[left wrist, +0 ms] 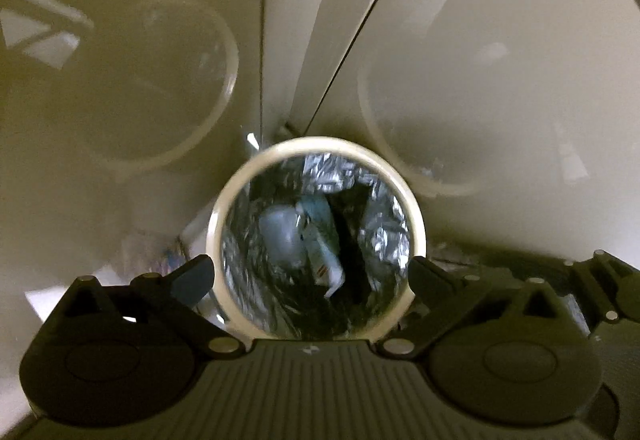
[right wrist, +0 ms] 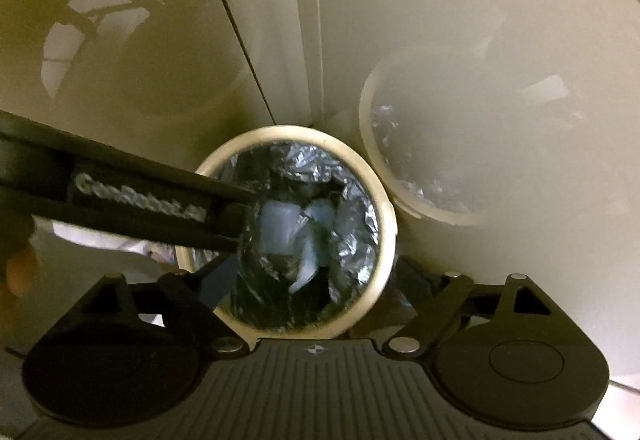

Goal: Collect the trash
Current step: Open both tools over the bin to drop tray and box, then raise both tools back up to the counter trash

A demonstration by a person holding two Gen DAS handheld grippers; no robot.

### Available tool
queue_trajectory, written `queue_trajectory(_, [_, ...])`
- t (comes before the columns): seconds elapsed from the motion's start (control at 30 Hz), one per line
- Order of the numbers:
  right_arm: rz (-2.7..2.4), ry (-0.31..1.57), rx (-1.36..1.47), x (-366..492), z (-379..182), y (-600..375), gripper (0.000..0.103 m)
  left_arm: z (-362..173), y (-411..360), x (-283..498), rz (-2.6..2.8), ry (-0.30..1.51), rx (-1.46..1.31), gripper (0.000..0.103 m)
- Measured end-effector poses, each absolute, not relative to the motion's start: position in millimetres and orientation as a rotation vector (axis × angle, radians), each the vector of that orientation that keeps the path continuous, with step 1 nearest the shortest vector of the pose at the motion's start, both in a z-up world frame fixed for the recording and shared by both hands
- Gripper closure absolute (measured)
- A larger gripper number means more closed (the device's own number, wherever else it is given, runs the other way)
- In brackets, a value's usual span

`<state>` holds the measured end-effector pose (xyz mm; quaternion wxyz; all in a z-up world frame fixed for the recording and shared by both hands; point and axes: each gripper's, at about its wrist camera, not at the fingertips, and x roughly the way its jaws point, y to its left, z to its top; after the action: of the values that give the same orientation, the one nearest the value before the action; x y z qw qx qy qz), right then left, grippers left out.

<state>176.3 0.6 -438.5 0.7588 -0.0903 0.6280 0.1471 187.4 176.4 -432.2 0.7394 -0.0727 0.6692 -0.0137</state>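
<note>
A round cream trash bin (left wrist: pixel 234 184) with a black liner stands in a corner of glossy cream panels. It also shows in the right wrist view (right wrist: pixel 376 184). Pale crumpled trash (left wrist: pixel 288 232) lies at the bottom; the right wrist view shows it too (right wrist: pixel 280 224). My left gripper (left wrist: pixel 312 272) hangs over the bin, open and empty, fingers (left wrist: pixel 192 276) spread to the rim's width. In the right wrist view the left gripper (right wrist: pixel 236 216) reaches in from the left over the bin. My right gripper (right wrist: pixel 312 280) is above the bin, open and empty.
Glossy panels (left wrist: pixel 132 40) surround the bin closely and mirror its rim (right wrist: pixel 400 176). A vertical seam (left wrist: pixel 264 20) runs between the panels behind it. A white sheet-like surface (right wrist: pixel 92 240) lies at the bin's left.
</note>
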Motion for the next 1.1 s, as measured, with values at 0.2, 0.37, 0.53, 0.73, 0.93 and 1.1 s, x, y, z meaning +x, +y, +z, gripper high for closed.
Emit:
queue_trajectory(0.2, [0.325, 1.359, -0.156, 170, -410, -7, 0.013, -398, 180, 165, 0.016, 1.439, -0.130, 0.000])
queue_trajectory(0.37, [0.364, 1.273, -0.110, 146, -357, -8, 0.011, -344, 186, 127, 0.065, 1.333, -0.124, 0.000])
queue_trajectory(0.53, [0.396, 1.134, -0.135, 107, -301, -12, 0.006, -286, 184, 82, 0.109, 1.206, -0.126, 0.000])
queue_trajectory(0.73, [0.430, 1.002, -0.081, 63, -245, -33, 0.000, -214, 170, 37, 0.129, 1.022, -0.039, 0.000])
queue_trajectory(0.93, [0.421, 0.908, -0.048, 32, -211, -46, 0.000, -167, 158, 7, 0.146, 0.951, -0.030, 0.000])
queue_trajectory(1.1, [0.399, 0.821, -0.033, 7, -186, -59, 0.000, -145, 148, -19, 0.156, 0.899, -0.006, 0.000])
